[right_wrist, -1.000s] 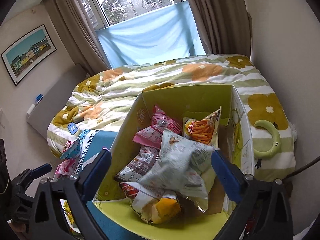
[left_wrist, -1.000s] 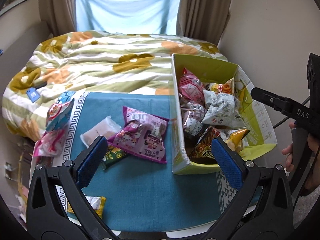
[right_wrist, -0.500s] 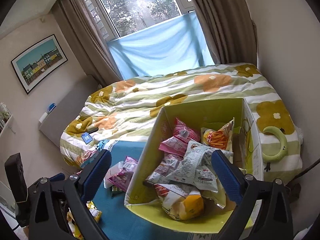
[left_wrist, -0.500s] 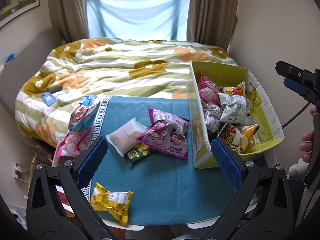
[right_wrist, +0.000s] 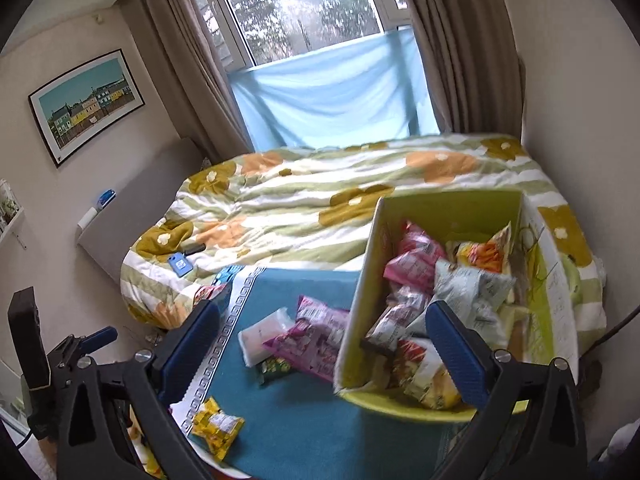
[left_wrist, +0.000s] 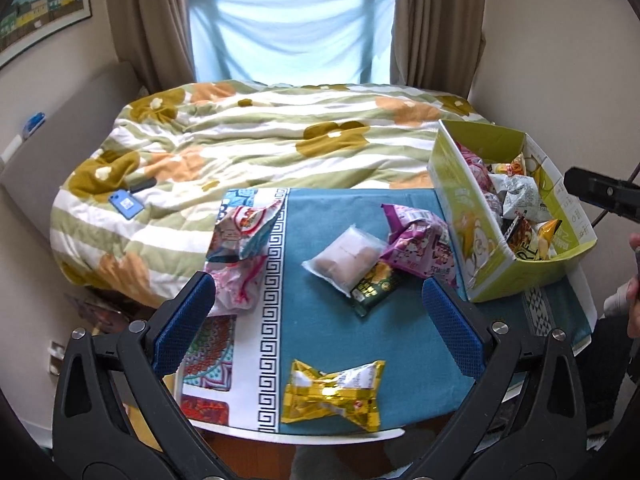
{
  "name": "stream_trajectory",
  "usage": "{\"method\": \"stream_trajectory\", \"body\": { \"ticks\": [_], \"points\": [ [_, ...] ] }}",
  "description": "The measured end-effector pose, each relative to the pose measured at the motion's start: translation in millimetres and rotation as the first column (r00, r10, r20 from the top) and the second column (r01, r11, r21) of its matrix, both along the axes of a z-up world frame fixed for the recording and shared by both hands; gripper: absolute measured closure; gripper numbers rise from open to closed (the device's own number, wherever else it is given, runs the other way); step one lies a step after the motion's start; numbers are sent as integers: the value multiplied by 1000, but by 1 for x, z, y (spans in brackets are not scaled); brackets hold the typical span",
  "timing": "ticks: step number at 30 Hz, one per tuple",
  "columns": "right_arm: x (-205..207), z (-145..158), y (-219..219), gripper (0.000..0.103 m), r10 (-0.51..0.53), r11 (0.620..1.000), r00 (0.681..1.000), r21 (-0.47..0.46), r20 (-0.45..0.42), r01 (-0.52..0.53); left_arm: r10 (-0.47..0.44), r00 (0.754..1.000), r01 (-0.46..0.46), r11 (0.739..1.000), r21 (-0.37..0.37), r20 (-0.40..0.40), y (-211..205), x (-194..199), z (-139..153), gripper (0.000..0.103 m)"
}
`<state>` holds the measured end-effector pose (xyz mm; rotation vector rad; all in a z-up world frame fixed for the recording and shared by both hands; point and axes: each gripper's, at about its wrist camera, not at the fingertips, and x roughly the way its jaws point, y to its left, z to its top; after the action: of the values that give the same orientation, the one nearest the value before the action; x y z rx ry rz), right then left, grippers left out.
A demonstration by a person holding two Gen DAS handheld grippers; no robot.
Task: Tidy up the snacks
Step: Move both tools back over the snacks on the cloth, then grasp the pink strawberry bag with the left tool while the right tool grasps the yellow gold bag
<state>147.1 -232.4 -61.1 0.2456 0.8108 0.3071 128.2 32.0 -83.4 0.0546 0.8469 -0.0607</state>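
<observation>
A green cardboard box (left_wrist: 472, 236) (right_wrist: 360, 312) full of snack bags stands at the table's right. On the teal cloth (left_wrist: 360, 352) lie a yellow packet (left_wrist: 332, 394) (right_wrist: 216, 426), a clear packet (left_wrist: 344, 260), a purple bag (left_wrist: 416, 240) (right_wrist: 316, 332) and a small dark green packet (left_wrist: 374, 288). Pink and red-blue bags (left_wrist: 244, 248) lie at the left edge. My left gripper (left_wrist: 316, 320) is open and empty above the table's front. My right gripper (right_wrist: 324, 344) is open and empty, above the box's near left corner.
A bed with a flowered quilt (left_wrist: 256, 140) lies beyond the table, with a blue phone (left_wrist: 126, 204) on it. A window with curtains is behind. The right gripper's tip (left_wrist: 600, 192) shows at the right in the left wrist view.
Both grippers have pulled back and up from the table. The yellow packet and more of the table's front have come into view. Both stay open.
</observation>
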Motion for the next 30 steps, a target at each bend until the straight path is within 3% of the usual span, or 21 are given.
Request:
{"method": "stream_trajectory", "body": {
  "ticks": [8,15,21,26,30],
  "points": [
    [-21,-25,77,0,-25,999,997,30,-73,28,-33,999,33,999,-6,-15,79,-2,-12,0],
    [-28,-48,135,0,-85,995,987,39,-134,91,-133,990,133,991,-7,-36,127,10,-38,1],
    [-33,-85,167,0,-128,988,961,57,-244,146,-204,977,206,978,39,-64,140,39,-75,1],
    [-35,-126,187,0,-119,990,931,30,-345,138,-218,972,220,976,12,-92,146,69,-106,1],
    [-38,-152,192,0,-137,988,913,10,-385,153,-238,966,241,970,14,-101,143,90,-126,8]
  ]
}}
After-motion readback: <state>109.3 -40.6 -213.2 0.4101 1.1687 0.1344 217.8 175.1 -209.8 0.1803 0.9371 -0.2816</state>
